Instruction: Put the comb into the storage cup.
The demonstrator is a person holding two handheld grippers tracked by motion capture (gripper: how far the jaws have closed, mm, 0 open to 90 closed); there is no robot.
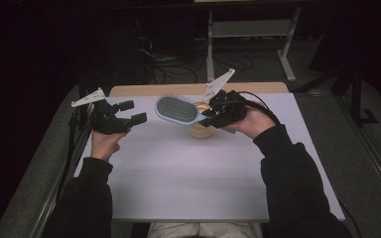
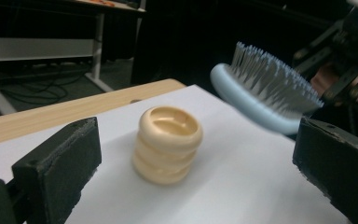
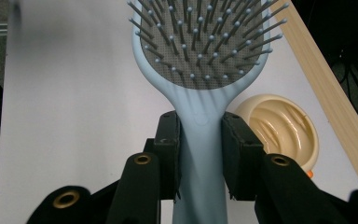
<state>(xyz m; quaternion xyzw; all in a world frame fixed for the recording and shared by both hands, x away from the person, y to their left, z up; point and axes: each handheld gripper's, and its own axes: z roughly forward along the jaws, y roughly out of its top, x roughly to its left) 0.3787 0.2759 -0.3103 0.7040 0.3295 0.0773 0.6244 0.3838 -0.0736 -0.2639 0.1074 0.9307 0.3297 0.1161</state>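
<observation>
A light blue hairbrush [image 1: 176,110] with grey bristles hangs above the white table top [image 1: 188,173], bristles up. My right gripper [image 1: 211,116] is shut on its handle [image 3: 200,154], both pads pressed to the sides. Under the brush stands a cream ribbed cup [image 1: 198,130], upright and open at the top [image 2: 170,144] [image 3: 279,128]. My left gripper [image 1: 131,112] is raised at the left of the table with its jaws wide open and nothing between them; in its own view [image 2: 196,168] it faces the cup, with the brush [image 2: 265,98] above and to the right.
A wooden strip [image 1: 193,89] runs along the table's far edge. Beyond it are a white desk frame [image 1: 250,37] and cables on a dark floor. The person's dark sleeves [image 1: 292,183] come in from the bottom.
</observation>
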